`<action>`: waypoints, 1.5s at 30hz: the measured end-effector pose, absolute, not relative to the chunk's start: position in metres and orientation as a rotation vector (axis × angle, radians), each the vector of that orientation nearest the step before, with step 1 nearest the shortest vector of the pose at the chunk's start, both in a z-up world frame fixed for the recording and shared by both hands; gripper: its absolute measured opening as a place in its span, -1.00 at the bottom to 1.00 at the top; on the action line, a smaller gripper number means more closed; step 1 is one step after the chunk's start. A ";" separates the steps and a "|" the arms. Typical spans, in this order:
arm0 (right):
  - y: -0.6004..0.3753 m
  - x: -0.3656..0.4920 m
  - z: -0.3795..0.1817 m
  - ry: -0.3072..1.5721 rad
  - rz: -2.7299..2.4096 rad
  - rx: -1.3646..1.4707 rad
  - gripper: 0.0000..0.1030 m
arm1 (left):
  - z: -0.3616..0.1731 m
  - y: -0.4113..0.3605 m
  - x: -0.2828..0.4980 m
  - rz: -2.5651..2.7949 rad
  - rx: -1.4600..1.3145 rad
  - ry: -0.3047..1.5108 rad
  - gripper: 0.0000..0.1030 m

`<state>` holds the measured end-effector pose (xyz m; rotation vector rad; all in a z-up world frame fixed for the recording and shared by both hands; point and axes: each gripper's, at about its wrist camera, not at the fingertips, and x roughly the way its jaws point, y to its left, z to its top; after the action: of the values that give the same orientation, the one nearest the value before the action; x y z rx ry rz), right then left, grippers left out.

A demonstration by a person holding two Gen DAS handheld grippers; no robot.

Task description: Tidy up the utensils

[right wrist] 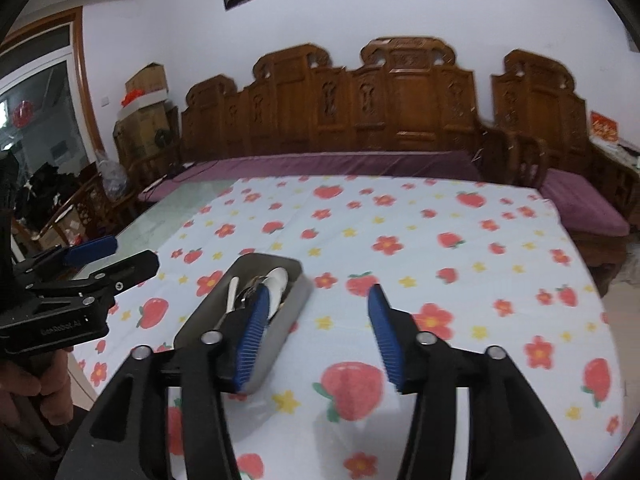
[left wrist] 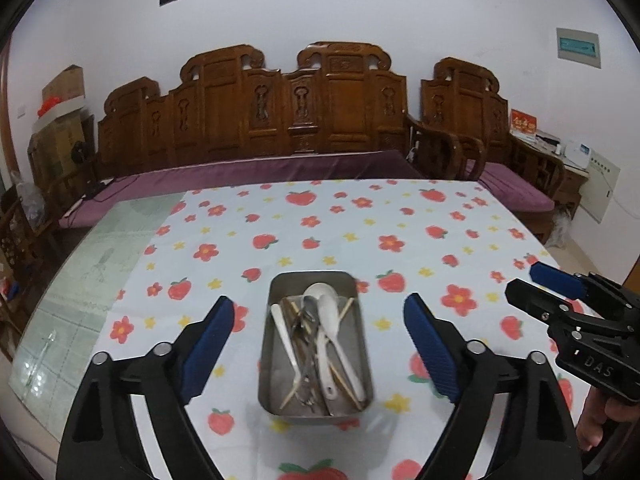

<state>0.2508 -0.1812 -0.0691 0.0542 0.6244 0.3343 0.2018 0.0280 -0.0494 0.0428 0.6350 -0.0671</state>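
**Utensils all in the steel tin, both tongs wide and empty**

Nearest the left camera, the left tongs (left wrist: 319, 344) stand spread wide, gripping nothing, pads either side of the tin but above it. Right tongs (right wrist: 314, 332) are just as wide and hold nothing; they hover over bare cloth just right of the tin.

Steel tin (left wrist: 352, 292) sits on the flowered worktop (left wrist: 440, 216), mid-table. Inside, a loose crisscrossed pile: white ceramic spoon (left wrist: 320, 294), a slimmer white spoon (left wrist: 285, 336), metal cutlery (left wrist: 306, 320), pale chopsticks (left wrist: 347, 309).

Handling, my read:
- Ceramic spoons: brittle, glazed, slick. Grip across the handle mid-length, not the bowl.
- Metal pieces: stiff, heavier, tangled. Expect neighbours to drag along.
- Chopsticks: light, thin, will roll. Pinch near the upper end resting on the tin wall.
- Tin: light, may skate on the cloth.

Pile fits both gathered and awaiting sorting; can't tell which.

Beyond the table: carved wooden bench (left wrist: 256, 112).
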 end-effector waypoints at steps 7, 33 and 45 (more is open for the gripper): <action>-0.218 0.214 -0.042 0.556 0.261 0.073 0.63 | -0.019 0.005 0.170 -0.083 0.046 0.591 0.85; -0.254 0.113 0.027 0.381 0.172 0.054 0.95 | 0.024 -0.020 0.078 -0.041 0.033 0.486 0.85; -0.254 0.109 0.024 0.387 0.168 0.059 0.95 | 0.028 -0.018 0.072 -0.044 0.024 0.470 0.85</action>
<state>0.1090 -0.2540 0.0243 0.0590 0.3875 0.1683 0.0718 -0.0180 0.0284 0.0240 0.4698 -0.0437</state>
